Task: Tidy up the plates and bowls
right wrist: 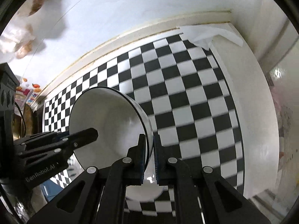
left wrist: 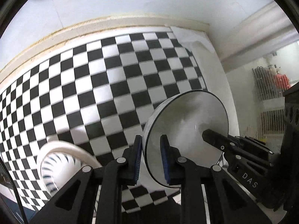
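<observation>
A white bowl with a thin dark rim (left wrist: 188, 123) is held tilted on its side above the checkered table. My left gripper (left wrist: 151, 149) is shut on the bowl's left rim, one blue pad inside and one outside. My right gripper (right wrist: 151, 149) is shut on the opposite rim of the same bowl (right wrist: 106, 119). Each gripper's finger shows inside the bowl in the other's view. A second white bowl with dark stripes (left wrist: 56, 166) lies on its side at the lower left of the left wrist view.
A black-and-white checkered cloth (left wrist: 104, 82) covers the white table, which meets a wall at the back. A white cloth (right wrist: 209, 35) lies at the far right corner. Another white dish (right wrist: 147, 192) sits below the held bowl. A dark appliance (right wrist: 7, 95) stands at left.
</observation>
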The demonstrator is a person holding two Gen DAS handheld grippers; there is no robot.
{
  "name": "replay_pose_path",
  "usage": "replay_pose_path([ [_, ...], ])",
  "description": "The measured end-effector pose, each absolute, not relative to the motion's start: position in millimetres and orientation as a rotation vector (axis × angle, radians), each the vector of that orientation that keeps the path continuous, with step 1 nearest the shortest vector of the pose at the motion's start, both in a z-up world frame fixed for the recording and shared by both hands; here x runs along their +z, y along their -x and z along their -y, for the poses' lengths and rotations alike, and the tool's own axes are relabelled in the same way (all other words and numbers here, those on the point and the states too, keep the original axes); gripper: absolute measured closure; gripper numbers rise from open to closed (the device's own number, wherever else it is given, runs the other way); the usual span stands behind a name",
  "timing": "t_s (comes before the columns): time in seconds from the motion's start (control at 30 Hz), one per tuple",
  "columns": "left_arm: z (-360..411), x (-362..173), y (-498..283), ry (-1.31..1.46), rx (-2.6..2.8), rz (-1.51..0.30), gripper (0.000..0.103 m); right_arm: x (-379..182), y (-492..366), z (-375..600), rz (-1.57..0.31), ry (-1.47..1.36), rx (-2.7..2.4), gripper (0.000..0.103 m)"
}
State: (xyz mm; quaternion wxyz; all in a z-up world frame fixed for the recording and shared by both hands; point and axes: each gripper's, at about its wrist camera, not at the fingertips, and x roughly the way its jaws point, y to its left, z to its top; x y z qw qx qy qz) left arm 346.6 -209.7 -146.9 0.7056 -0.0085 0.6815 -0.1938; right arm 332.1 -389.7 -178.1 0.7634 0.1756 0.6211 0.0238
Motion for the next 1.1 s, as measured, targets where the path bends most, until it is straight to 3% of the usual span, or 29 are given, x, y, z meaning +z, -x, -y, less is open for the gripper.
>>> replay_pose_path([
  [0.4,210,-191,-303,-0.032,-0.385,-1.598,0.086,-227,-273,381,-1.448,-0.401,0.056,0.094],
  [1.1,210,-212,-306,-0.075,-0.356,-1.626,0.086,-258,-285,372,-1.541,-0.366,0.053,0.094],
])
